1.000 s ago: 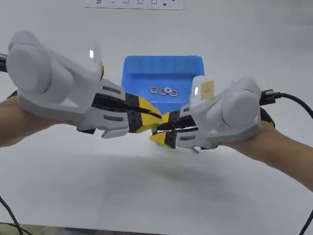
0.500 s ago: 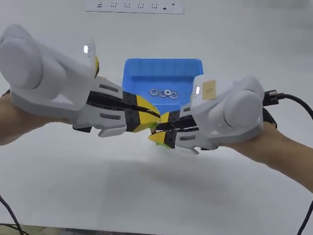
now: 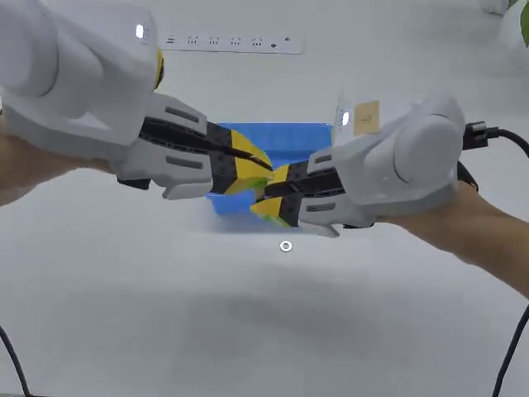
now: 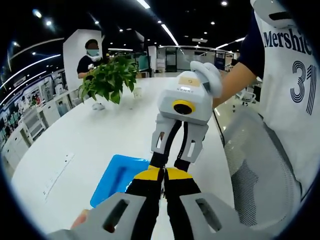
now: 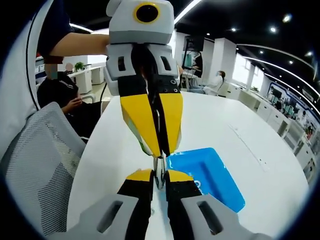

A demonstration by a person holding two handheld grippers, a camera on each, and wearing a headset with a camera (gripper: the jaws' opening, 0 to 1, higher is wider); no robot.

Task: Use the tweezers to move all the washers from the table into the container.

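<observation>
Washer [image 3: 285,246] just below the right gripper [image 3: 264,205].
It lies on the surface [image 3: 165,289] before the blue container [image 3: 281,136], nearest the right gripper, which clenches the tweezers [image 5: 159,176]; the left gripper [image 3: 256,169], jaws clenched, meets it tip to tip.

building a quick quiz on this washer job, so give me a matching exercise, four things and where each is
Things:
1. washer
2. blue container
3. power strip
4. tweezers

Places:
A. far back of the table
B. where the jaws of the left gripper and right gripper meet
C. bare table, nearer than both grippers
D. partly hidden behind the grippers

Pairs: 1-C, 2-D, 3-A, 4-B
</observation>
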